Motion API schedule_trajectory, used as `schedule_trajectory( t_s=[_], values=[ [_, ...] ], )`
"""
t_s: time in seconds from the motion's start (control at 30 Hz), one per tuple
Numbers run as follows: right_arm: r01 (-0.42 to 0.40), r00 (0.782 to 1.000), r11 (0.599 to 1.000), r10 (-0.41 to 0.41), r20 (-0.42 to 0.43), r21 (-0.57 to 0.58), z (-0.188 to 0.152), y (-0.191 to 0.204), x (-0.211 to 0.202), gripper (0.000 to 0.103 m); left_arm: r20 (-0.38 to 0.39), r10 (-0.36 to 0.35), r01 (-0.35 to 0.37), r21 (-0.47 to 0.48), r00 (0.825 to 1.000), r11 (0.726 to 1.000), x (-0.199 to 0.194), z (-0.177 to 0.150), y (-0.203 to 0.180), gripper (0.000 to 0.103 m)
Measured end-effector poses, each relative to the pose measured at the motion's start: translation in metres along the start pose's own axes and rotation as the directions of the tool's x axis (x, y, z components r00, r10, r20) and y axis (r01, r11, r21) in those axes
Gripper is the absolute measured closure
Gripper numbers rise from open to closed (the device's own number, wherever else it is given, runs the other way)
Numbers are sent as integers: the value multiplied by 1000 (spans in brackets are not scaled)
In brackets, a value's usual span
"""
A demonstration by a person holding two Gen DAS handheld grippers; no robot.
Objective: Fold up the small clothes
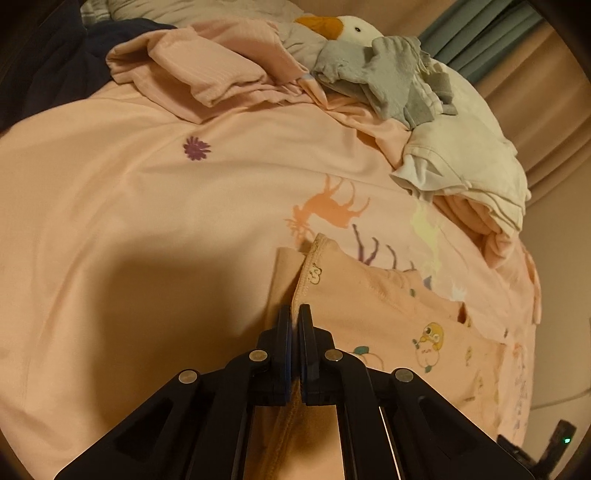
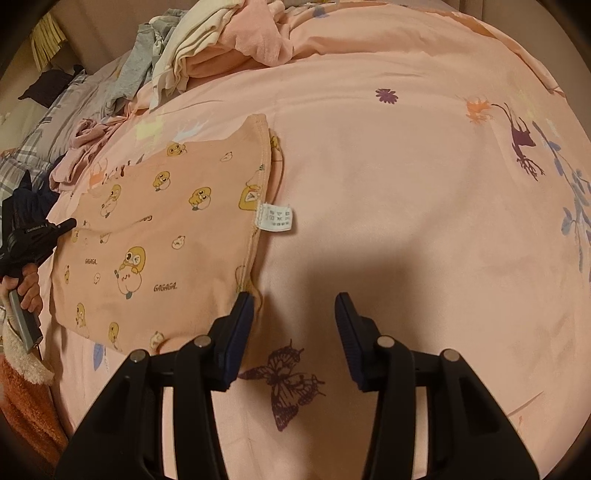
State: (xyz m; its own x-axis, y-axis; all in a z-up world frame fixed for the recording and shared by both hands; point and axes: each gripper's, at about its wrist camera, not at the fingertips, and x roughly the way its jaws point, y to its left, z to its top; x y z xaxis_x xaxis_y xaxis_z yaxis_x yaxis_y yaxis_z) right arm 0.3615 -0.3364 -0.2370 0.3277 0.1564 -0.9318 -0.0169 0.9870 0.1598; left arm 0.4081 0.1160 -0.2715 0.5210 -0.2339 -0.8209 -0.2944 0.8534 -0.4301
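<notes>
Right gripper (image 2: 294,314) hangs open over the pink bedsheet (image 2: 406,221), its left finger touching the edge of the peach duck-print garment (image 2: 155,236). White care tag (image 2: 277,218) sticks out. Clothes pile (image 2: 207,55) near the far edge.

Goose plush (image 1: 354,27) — pink printed bedsheet (image 1: 147,192)

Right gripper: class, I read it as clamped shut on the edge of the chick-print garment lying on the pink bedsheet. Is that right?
Not quite. The right gripper is open, nothing between its fingers, as the right wrist view shows. It is the left gripper that is clamped on the chick-print garment's edge. The garment does lie on the pink bedsheet.
</notes>
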Motion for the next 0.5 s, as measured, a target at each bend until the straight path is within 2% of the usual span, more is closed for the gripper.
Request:
schedule_trajectory(
  t_s=[0.07,0.13,0.2,0.3,0.37,0.43,0.5],
  values=[
    [-13,1000,1000,13,4,25,-2,-4,-2,57,2,18,-18,10,1000,1000,4,-1,-1,101],
    [-63,998,996,63,-1,58,-5,-7,-3,55,-8,35,-35,4,999,999,9,0,-3,101],
    [-124,992,989,125,-15,83,-9,-9,-3,55,-14,8,-8,-30,1000,1000,5,1,-2,101],
    [-162,987,986,162,3,31,-19,-5,-12,55,-5,2,-3,-64,1000,998,-14,7,5,101],
    [-202,979,979,202,12,19,-27,-5,-15,54,10,13,-12,-65,1000,998,-29,6,8,100],
    [-265,964,963,265,-5,52,-33,-6,-12,48,-18,-6,5,-45,1000,999,-43,-4,9,94],
    [-316,949,946,317,-5,68,-39,-4,-7,48,-47,-30,29,-14,998,999,-56,-23,10,93]
  ],
)
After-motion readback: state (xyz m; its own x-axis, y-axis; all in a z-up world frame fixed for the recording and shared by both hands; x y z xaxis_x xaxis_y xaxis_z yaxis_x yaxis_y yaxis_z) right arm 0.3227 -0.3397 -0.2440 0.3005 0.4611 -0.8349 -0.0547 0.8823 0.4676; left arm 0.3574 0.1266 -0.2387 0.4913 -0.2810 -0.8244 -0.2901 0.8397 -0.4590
